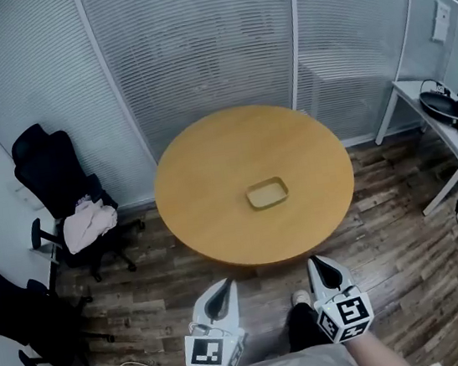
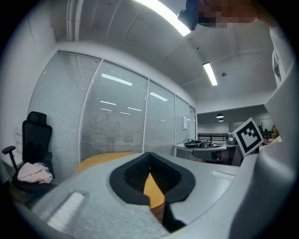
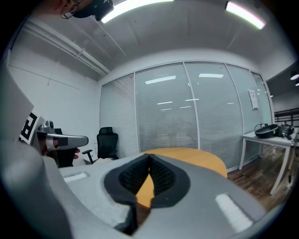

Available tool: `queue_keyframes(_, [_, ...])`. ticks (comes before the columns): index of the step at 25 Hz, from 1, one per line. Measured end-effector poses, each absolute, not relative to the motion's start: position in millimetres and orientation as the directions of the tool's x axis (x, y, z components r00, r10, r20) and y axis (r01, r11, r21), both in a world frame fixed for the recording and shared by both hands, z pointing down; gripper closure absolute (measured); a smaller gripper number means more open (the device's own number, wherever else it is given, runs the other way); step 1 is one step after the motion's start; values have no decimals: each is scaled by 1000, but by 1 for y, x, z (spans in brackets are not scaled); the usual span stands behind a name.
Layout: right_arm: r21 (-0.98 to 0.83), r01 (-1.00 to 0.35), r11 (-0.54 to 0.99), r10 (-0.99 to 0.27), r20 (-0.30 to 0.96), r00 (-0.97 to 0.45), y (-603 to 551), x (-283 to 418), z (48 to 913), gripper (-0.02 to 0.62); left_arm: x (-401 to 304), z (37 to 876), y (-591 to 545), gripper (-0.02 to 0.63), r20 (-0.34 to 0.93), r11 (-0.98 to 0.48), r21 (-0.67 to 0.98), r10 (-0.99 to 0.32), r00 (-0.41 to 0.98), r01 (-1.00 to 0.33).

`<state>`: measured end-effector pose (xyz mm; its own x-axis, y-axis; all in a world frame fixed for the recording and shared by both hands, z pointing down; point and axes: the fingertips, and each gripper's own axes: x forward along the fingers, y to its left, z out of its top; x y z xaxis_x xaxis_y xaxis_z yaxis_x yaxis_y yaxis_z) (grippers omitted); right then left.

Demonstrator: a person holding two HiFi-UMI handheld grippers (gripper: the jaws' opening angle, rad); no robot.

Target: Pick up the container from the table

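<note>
A: In the head view, where's the thing to grab?

B: The shallow, rectangular, pale-yellow container point(image 1: 267, 193) sits right of centre on the round orange-wood surface point(image 1: 201, 165). Its long axis runs roughly nine to three. It lies toward one o'clock from the left tool point(image 1: 222, 293) and eleven from the right tool point(image 1: 326, 270), which looks marginally nearer. Both hover short of the near rim, well apart from the container, with nothing between.

A: Anything around?

B: A black office chair point(image 1: 57, 172) carrying a pale cloth point(image 1: 89, 224) at nine, and a white desk point(image 1: 424, 95) at two. Neither obstructs.

A: Left gripper view?

B: The left tool point(image 2: 149, 154) has its tips together and holds nothing. The surface point(image 2: 100, 159) is ahead, and the container is unseen.

A: Right gripper view?

B: The right tool point(image 3: 148, 156) is likewise closed and empty.
</note>
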<state>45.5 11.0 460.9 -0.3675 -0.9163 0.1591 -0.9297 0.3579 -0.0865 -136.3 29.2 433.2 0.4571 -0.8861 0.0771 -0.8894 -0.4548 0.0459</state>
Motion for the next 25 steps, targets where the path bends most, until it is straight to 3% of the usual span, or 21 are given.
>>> queue_keyframes(15, [-80, -850, 521, -833, 169, -527, -230, 106, 468, 592, -78, 420, -187, 604, 46, -292, 11, -955, 292, -956])
queue_keyframes(25, [-107, -833, 543, -784, 291, -549, -315, 116, 504, 592, -42, 444, -264, 603, 75, -369, 14, -926, 369, -929])
